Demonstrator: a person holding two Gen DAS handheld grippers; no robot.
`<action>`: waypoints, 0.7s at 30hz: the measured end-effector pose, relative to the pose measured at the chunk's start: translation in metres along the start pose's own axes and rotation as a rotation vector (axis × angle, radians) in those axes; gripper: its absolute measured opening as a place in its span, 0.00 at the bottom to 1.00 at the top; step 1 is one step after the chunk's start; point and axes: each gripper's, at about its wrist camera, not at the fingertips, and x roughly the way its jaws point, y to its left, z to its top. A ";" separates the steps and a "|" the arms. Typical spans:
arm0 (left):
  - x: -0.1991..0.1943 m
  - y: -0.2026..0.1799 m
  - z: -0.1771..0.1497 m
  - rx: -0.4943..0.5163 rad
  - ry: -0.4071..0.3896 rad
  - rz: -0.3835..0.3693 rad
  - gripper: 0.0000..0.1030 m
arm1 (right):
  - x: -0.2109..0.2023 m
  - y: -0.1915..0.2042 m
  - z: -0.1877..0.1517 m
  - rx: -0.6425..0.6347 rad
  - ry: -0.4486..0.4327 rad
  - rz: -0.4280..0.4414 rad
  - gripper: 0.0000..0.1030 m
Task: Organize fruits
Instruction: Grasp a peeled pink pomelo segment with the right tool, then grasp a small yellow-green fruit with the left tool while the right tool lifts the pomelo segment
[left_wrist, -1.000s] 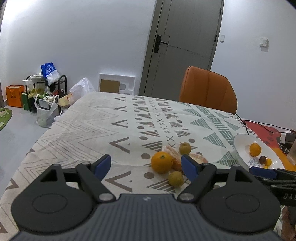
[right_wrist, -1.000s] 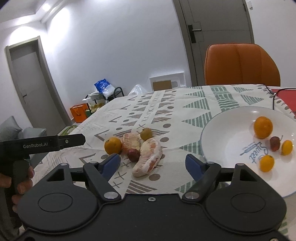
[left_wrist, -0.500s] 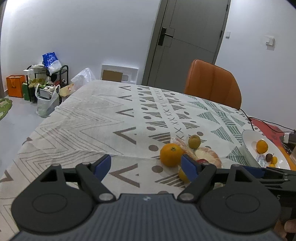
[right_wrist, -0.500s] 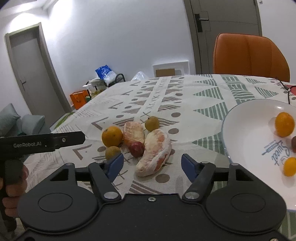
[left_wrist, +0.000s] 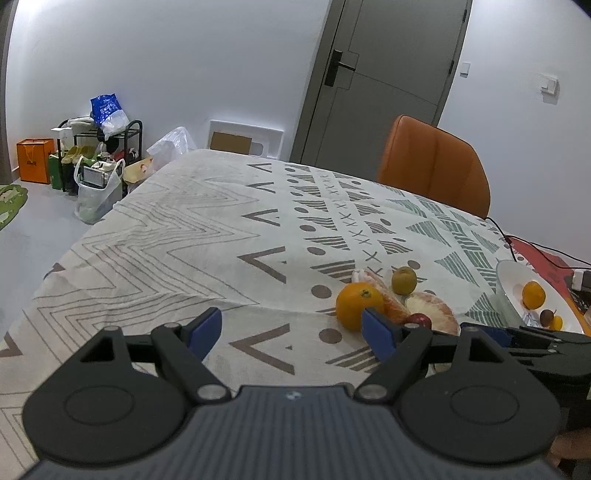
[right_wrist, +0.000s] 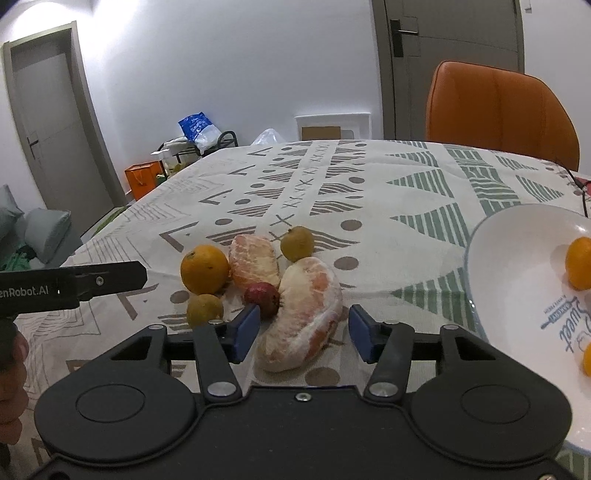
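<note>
In the right wrist view a near peeled pomelo segment (right_wrist: 304, 317) lies between the blue pads of my right gripper (right_wrist: 304, 334). Its jaws are closing, with small gaps still showing beside the segment. Behind it lie a second pomelo segment (right_wrist: 255, 260), an orange (right_wrist: 204, 272), a dark red fruit (right_wrist: 262, 298) and two small greenish fruits (right_wrist: 297, 243) (right_wrist: 204, 310). The white plate (right_wrist: 517, 266) at right holds an orange (right_wrist: 580, 262). My left gripper (left_wrist: 291, 330) hangs open over bare cloth, the orange (left_wrist: 356, 304) just past its right pad.
An orange chair (right_wrist: 498, 114) stands at the table's far side. A black cable (left_wrist: 535, 251) and red mat (left_wrist: 543, 258) lie beyond the plate (left_wrist: 509, 280). The table's left edge drops to a floor with bags and a rack (left_wrist: 99, 147).
My right gripper has come forward and left, from beside the plate to astride the near pomelo segment, and its jaws have narrowed. In the left view the fruit pile has slid rightward.
</note>
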 end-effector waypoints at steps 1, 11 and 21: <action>0.000 0.000 0.000 0.000 0.001 -0.002 0.79 | 0.001 0.001 0.000 -0.009 -0.001 -0.001 0.52; 0.003 -0.014 -0.002 0.014 0.008 -0.041 0.79 | -0.009 -0.004 -0.003 -0.030 0.002 -0.018 0.34; 0.008 -0.031 -0.006 0.008 0.025 -0.096 0.75 | -0.029 -0.018 -0.006 0.013 -0.026 -0.013 0.28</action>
